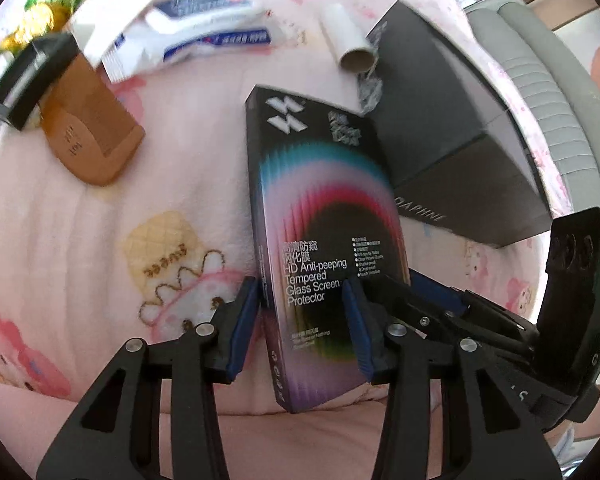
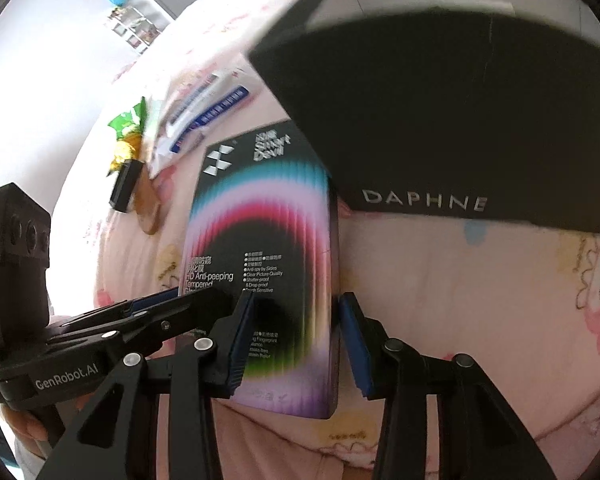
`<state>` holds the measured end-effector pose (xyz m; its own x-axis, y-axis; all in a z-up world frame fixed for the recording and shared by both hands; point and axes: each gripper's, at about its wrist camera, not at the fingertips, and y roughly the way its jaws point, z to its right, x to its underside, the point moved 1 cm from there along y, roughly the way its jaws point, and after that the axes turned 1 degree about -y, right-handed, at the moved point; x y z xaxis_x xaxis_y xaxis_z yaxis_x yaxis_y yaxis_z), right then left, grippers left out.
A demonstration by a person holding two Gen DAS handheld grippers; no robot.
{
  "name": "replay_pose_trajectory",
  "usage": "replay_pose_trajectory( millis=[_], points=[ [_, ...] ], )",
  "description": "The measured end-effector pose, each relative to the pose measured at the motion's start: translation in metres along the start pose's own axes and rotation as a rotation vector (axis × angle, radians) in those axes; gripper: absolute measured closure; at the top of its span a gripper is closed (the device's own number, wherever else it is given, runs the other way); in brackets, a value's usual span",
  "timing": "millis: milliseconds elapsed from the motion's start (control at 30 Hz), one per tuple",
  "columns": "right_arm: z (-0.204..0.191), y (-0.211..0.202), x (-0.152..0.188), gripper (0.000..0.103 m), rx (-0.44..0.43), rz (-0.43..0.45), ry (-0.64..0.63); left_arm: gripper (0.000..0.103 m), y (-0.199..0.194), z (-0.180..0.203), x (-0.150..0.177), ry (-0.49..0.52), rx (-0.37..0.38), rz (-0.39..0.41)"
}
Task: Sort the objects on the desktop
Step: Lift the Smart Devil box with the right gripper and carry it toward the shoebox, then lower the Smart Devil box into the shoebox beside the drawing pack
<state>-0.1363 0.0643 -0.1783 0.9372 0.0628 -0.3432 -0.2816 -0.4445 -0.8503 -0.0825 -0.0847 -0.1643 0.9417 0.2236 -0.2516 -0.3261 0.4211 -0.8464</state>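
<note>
Both tools are on the same item: the screen protector box [image 1: 320, 240], flat and rectangular, near end lifted off the pink cartoon-print cover [image 1: 100, 240].

Left tool [image 1: 306, 320]: blue pads clamped on the box's lower half, one on the left long edge, one on the printed face by the right edge. Grip looks firm.

Right tool [image 2: 296, 336]: straddles the near right corner. Left pad lies on the printed face; right pad sits just beside the right long edge with a thin gap showing. I read that one as not gripping yet; can't fully tell.

Key geometry: the box's long axis runs from the tools toward the top of the frame, roughly along both tools' pointing line. The far right corner is tucked against or just under the black DAPHNE shoe box [image 2: 440, 128], which fills the upper right of the right wrist view.

Room: blocked to the right by the shoe box. To the left, open cover; wooden comb [image 1: 96, 136], small black case [image 1: 28, 80] and tissue packs [image 1: 188, 36] are well apart in the upper left. Cardboard tube [image 1: 350, 38] lies at top centre. Safest direction, I'd judge: left or toward the bottom of the frame.
</note>
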Motion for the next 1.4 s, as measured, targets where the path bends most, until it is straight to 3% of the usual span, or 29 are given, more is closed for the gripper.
replay_pose_trajectory(
  millis=[233, 567, 833, 1167, 1400],
  points=[
    [-0.014, -0.048, 0.006, 0.065, -0.001, 0.081, -0.116, 0.059, -0.027, 0.008, 0.002, -0.012, 0.026, 0.112],
    [-0.025, -0.095, -0.016, 0.065, -0.093, 0.171, -0.105, 0.059, -0.07, 0.046, -0.016, 0.065, 0.012, 0.24],
    [-0.008, -0.124, -0.036, 0.065, -0.104, 0.223, -0.068, 0.06, -0.074, 0.082, -0.033, 0.116, 0.056, 0.26],
    [0.042, -0.153, -0.035, 0.065, -0.046, 0.282, 0.027, 0.06, -0.046, 0.137, -0.045, 0.213, 0.1, 0.215],
    [0.066, -0.174, -0.052, 0.065, 0.009, 0.312, 0.067, 0.06, -0.031, 0.175, -0.068, 0.273, 0.126, 0.193]
  ],
)
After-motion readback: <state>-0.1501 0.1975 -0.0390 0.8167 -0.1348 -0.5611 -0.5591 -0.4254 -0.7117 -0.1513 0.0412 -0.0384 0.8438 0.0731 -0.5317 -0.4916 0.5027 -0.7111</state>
